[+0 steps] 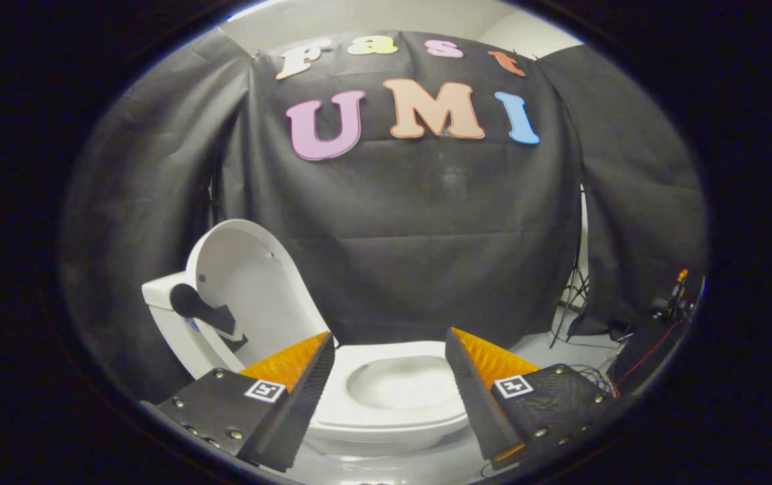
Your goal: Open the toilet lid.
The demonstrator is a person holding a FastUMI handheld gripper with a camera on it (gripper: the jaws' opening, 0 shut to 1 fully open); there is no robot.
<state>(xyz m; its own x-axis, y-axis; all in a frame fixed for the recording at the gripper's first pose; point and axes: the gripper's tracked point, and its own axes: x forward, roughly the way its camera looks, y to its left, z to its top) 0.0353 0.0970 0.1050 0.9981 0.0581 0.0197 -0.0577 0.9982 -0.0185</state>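
We see the gripper (389,350) with its fingers spread wide, holding nothing, above the toilet bowl (393,394), which sits between and just beyond them. The toilet lid (251,289) stands raised, beyond the left finger, leaning back toward the tank (160,296). A square coded marker (265,390) sits on each finger; we read no brand. Cables (628,350) and a stand (571,296) lie beyond the right finger, against the black cloth wall (426,222).
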